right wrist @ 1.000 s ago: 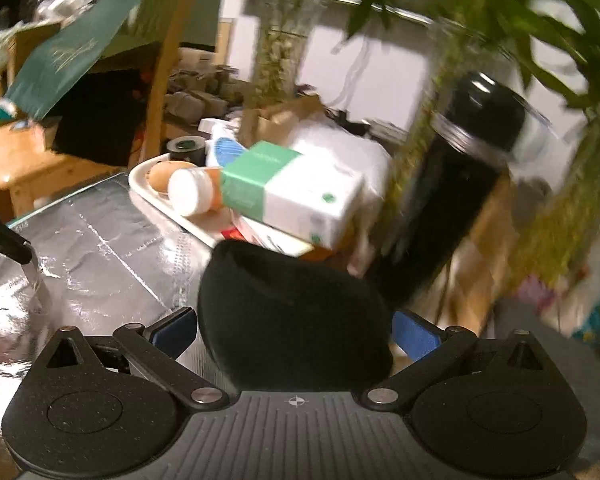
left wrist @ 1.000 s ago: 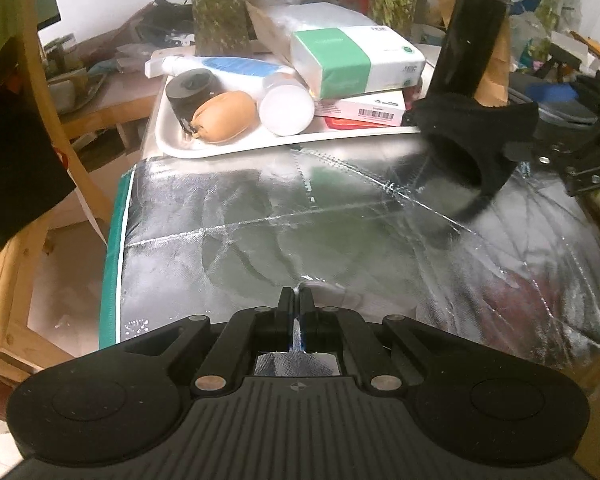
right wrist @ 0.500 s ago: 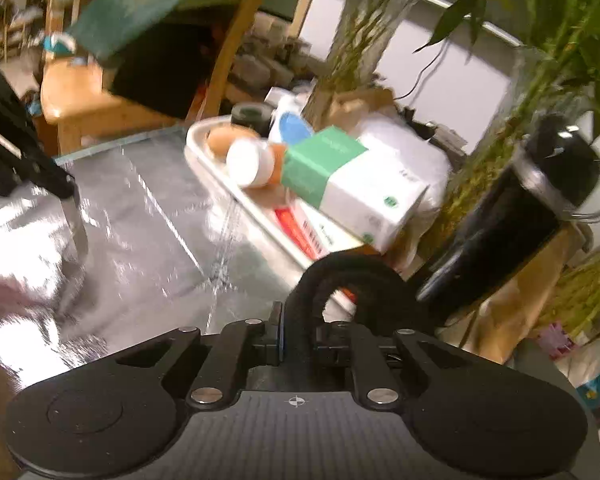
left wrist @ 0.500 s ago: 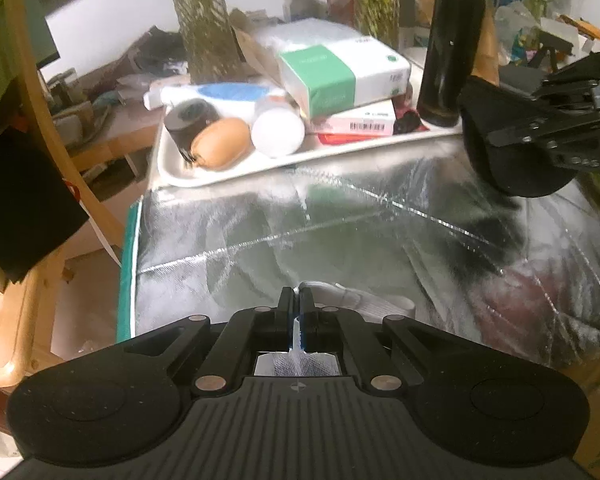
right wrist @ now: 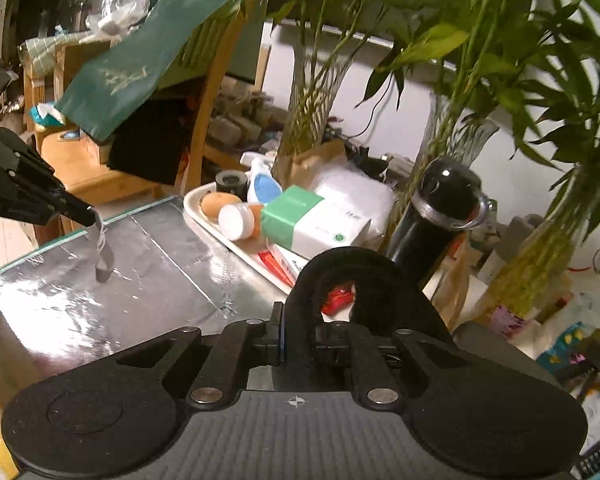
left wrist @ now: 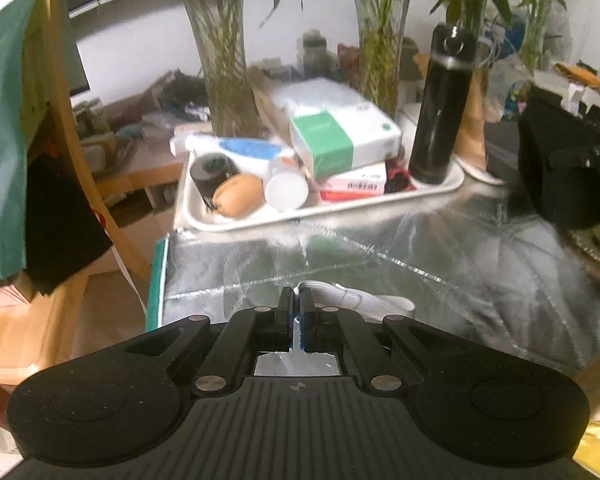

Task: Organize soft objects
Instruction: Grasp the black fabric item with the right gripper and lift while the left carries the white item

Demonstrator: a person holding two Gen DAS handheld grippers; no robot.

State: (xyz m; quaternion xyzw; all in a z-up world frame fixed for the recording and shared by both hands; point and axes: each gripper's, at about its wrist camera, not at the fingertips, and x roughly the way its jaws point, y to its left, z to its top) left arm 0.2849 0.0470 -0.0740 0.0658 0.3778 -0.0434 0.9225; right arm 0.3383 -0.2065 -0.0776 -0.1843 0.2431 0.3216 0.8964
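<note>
My left gripper (left wrist: pixel 299 292) is shut on a thin white-grey fabric strip (left wrist: pixel 356 300). In the right wrist view that strip (right wrist: pixel 101 248) hangs as a loop from the left gripper (right wrist: pixel 89 216), just above the silver foil mat (right wrist: pixel 148 280). My right gripper (right wrist: pixel 300 320) is shut on a black soft cloth (right wrist: pixel 340 272), which arches up past its fingertips. The left wrist view shows the same black cloth (left wrist: pixel 548 184), blurred, held up at the right edge over the mat (left wrist: pixel 420 264).
A white tray (left wrist: pixel 300 216) at the mat's far edge holds a black tape roll (left wrist: pixel 210 168), a brown oval thing (left wrist: pixel 238 194), a white-capped bottle (left wrist: pixel 286 188), a green-and-white box (left wrist: pixel 340 140) and a tall black flask (left wrist: pixel 440 108). Glass vases with plants stand behind. A wooden chair (left wrist: pixel 84 152) is at the left.
The right jaws closed on the black cloth and carried it up and to the right, off the mat. The left gripper rose, drawing the white strip up with it.
</note>
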